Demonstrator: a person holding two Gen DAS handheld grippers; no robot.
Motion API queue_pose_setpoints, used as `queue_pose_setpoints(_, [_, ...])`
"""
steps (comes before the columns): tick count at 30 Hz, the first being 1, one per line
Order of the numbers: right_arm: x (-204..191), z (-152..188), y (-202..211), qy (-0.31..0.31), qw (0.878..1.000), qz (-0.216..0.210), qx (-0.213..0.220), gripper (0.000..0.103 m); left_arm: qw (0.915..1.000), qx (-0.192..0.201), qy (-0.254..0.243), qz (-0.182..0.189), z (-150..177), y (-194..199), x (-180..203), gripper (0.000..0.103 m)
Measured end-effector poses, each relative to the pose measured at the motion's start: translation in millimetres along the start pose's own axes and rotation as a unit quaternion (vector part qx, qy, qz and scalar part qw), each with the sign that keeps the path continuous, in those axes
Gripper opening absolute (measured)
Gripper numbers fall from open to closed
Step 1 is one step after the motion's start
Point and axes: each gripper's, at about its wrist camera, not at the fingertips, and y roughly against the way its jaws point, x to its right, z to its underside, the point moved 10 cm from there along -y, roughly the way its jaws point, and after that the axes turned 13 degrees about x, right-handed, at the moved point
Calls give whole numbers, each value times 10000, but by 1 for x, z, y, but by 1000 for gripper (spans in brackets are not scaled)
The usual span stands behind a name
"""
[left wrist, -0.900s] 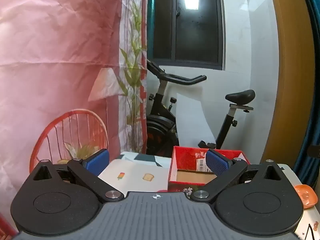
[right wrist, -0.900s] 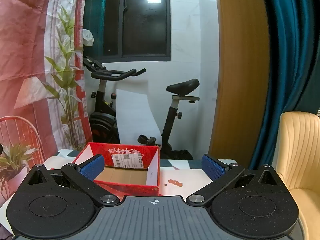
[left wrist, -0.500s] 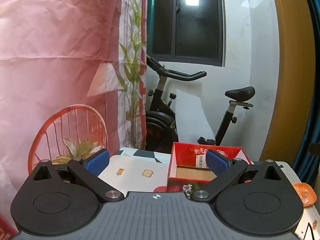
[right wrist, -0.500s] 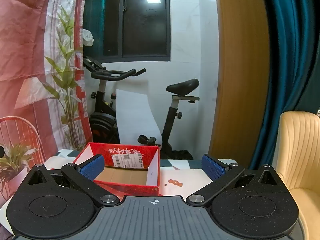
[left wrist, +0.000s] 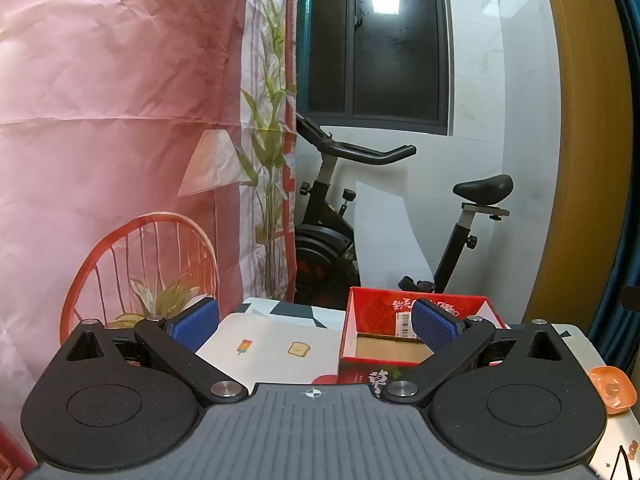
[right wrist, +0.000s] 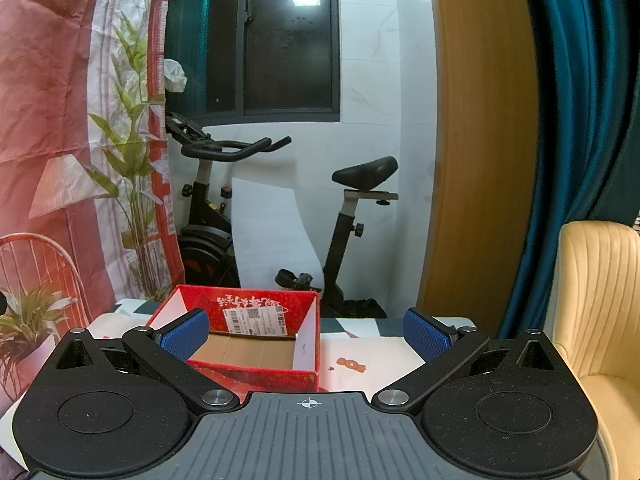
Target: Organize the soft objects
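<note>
An open red cardboard box [left wrist: 372,312] stands on a table with a white patterned cloth [left wrist: 280,336]; its inside looks empty. It also shows in the right wrist view [right wrist: 256,308]. My left gripper [left wrist: 316,328] is open and empty, held above the table, with the box behind its right finger. My right gripper [right wrist: 306,334] is open and empty, with the box behind its left finger. No soft object shows in either view.
An orange dish [left wrist: 612,388] sits at the table's right edge. An exercise bike [right wrist: 224,216] stands behind the table by the white wall. A pink printed backdrop [left wrist: 100,140] hangs on the left. A cream chair [right wrist: 600,300] is on the right.
The left gripper has tilted slightly, so the box and table sit a little lower and nearer in its view. The right gripper has not moved.
</note>
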Motion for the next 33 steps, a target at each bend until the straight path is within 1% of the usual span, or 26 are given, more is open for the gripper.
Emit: queue_pose_setpoints(33, [3,-2,-1,-6,10000,6,-12,103,10000,-8,-15,15,-1,1,2,103])
